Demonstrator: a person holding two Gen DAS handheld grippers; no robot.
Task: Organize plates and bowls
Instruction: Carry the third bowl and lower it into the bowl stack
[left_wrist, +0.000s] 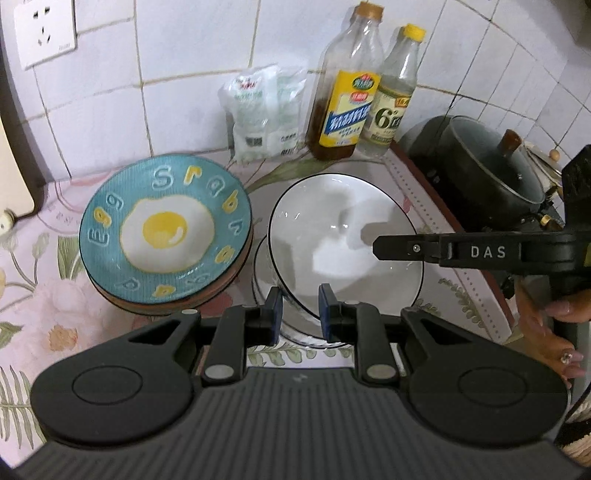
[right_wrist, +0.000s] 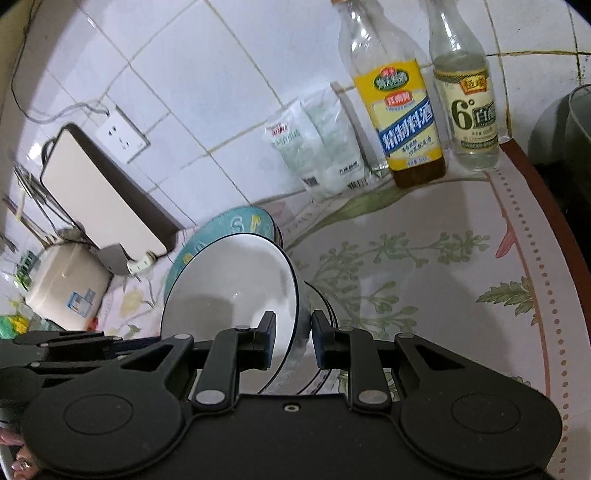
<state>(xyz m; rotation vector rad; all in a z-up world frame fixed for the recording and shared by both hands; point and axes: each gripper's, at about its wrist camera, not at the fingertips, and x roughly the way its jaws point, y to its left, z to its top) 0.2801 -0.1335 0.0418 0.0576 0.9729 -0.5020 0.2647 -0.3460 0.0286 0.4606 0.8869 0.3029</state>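
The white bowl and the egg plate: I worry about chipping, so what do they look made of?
The white bowl looks like glazed ceramic: glossy white with sharp highlights and a thin dark rim line. Both grippers are clamped on its rim. The egg plate also looks ceramic, with a duller, finely ribbed teal glaze and raised letters. Melamine cannot be ruled out for either.

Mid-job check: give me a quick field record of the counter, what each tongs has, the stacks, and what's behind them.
left tongs: shut on near rim of white bowl
right tongs: shut on the same bowl's right rim
white bowl: tilted, above a clear glass bowl
egg plate: top of a plate stack, left of the bowl
back wall: two bottles, white bags
right side: lidded black pot
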